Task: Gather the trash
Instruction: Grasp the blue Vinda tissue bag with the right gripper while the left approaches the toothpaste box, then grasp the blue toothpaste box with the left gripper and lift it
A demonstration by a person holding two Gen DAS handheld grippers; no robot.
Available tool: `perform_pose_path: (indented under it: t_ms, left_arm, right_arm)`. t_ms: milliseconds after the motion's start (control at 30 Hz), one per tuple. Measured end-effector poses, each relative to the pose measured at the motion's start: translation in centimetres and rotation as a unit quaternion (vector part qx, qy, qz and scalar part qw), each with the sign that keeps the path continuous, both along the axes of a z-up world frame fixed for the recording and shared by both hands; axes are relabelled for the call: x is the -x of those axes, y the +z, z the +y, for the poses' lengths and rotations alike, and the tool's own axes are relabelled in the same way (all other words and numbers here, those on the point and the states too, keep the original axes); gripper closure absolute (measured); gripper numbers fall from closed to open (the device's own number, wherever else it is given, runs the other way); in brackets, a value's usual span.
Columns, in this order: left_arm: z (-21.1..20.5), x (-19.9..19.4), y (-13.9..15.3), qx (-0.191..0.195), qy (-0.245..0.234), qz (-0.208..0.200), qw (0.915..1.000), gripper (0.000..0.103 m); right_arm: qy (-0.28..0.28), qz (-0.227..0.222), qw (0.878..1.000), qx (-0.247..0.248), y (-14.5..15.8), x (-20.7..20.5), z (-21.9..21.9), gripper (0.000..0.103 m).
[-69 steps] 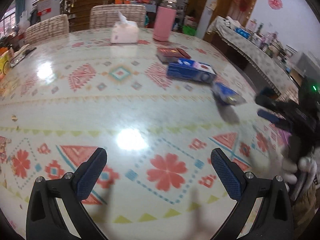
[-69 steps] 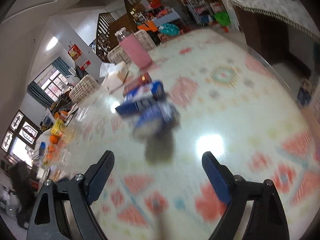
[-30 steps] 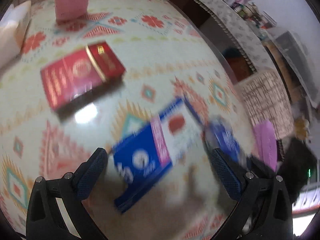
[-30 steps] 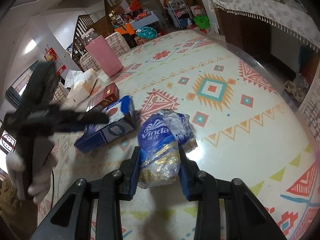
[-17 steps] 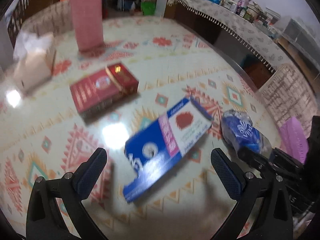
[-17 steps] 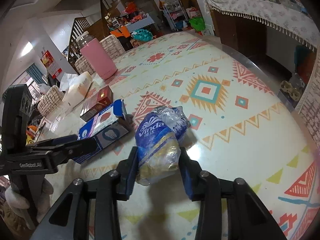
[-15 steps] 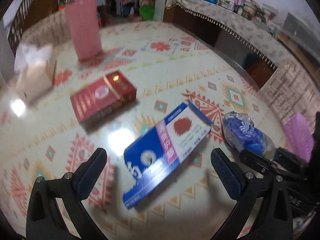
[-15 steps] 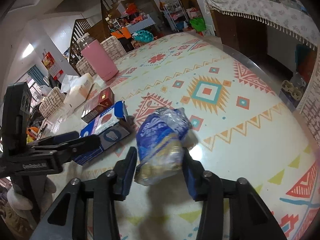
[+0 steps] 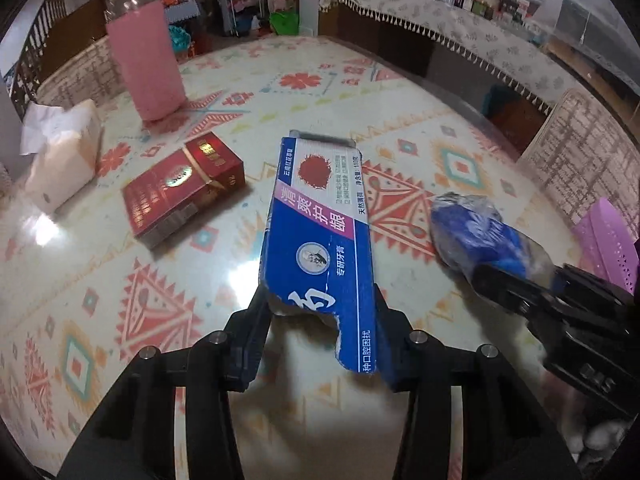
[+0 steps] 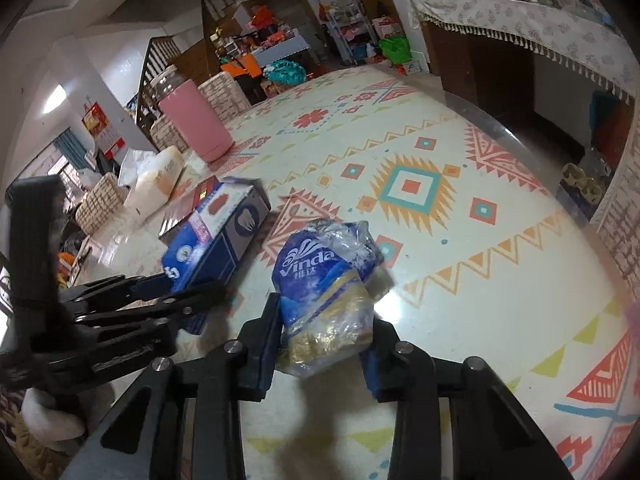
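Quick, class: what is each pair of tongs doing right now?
Left tongs: jaws just closed onto the blue toothpaste box.
Right tongs: shut on the crumpled blue Vinda wrapper.

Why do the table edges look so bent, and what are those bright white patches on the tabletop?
Both wrist views use fisheye lenses, so the table curves like a dome and the corners go black. Left wrist view: lamp glare beside the red box and near the blue carton. Right wrist view: glare beside the wrapper; the left claw is slightly blurred.
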State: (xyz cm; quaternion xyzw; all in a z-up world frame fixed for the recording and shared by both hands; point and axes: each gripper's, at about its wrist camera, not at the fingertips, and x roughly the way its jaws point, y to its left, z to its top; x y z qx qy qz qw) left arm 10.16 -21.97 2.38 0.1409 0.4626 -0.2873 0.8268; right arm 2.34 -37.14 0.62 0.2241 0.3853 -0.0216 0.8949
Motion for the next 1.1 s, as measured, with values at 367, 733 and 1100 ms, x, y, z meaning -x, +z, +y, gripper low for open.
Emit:
perform_pose_path:
  t_ms: [367, 733, 1100]
  left_arm:
    - [4.5, 7.7, 3.0, 0.045, 0.041, -0.024, 0.9979, 0.058]
    - [10.8, 15.5, 3.4, 0.096, 0.114, -0.018, 0.9887, 0.058]
    - [13.9, 19.6, 1.3, 0.097, 0.132, 0.018, 0.9863, 0.052]
  right_arm:
    - [0.005, -0.021, 0.999, 0.024, 0.7, 0.3, 0.6, 0.067]
    - [-0.027, -0.034, 0.999, 0.032, 0.8, 1.1, -0.2, 0.067]
    - [0.051, -0.012, 0.998, 0.046, 1.1, 8.0, 3.8, 0.065]
